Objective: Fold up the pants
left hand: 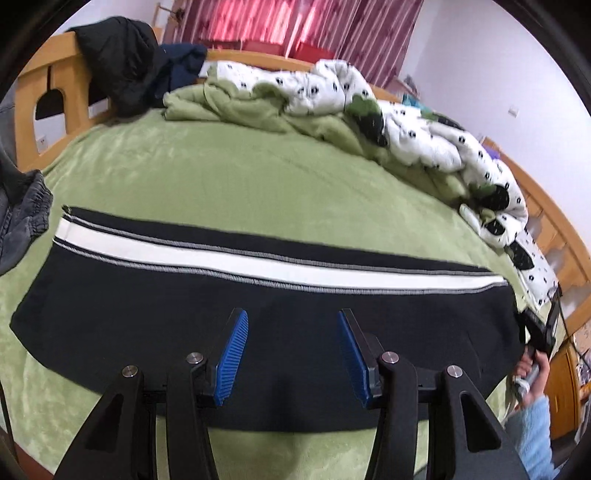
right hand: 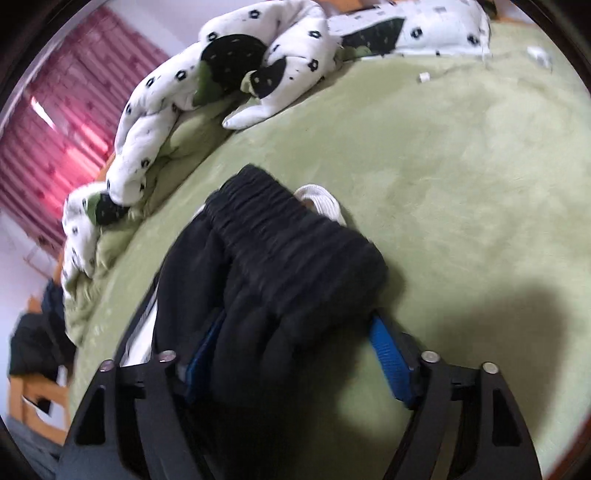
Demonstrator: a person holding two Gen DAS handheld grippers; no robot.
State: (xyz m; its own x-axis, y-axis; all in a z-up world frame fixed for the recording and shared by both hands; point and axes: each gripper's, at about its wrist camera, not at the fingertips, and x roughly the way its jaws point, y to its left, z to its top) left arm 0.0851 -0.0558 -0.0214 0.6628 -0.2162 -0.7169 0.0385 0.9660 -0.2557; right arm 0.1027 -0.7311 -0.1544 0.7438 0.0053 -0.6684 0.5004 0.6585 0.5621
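one wide bed (left hand: 229,173) with a green cover fills both views, its wooden frame (left hand: 55,92) at the far left of the left wrist view and red striped curtains (left hand: 295,26) beyond. a rumpled white quilt with black spots (left hand: 413,122) is heaped along the far right of the bed, with green blanket bunched under it. the black pants (left hand: 258,325) with a white side stripe lie flat across the near part of the bed, stretched left to right. dark clothes (left hand: 122,59) hang over the frame, and a grey garment (left hand: 26,218) lies at the left edge. the left gripper (left hand: 291,354) hangs over the flat pants, its blue pads spread with no cloth pinched between them. the right gripper (right hand: 299,354) has the bunched elastic waistband (right hand: 291,243) between its blue pads; the left pad lies against the cloth and the right one shows bare beside it, so whether it pinches i cannot tell. a white drawstring (right hand: 321,201) pokes out past the waistband. at the far right of the left wrist view a hand (left hand: 532,373) in a light blue sleeve (left hand: 535,435) grips a handle.
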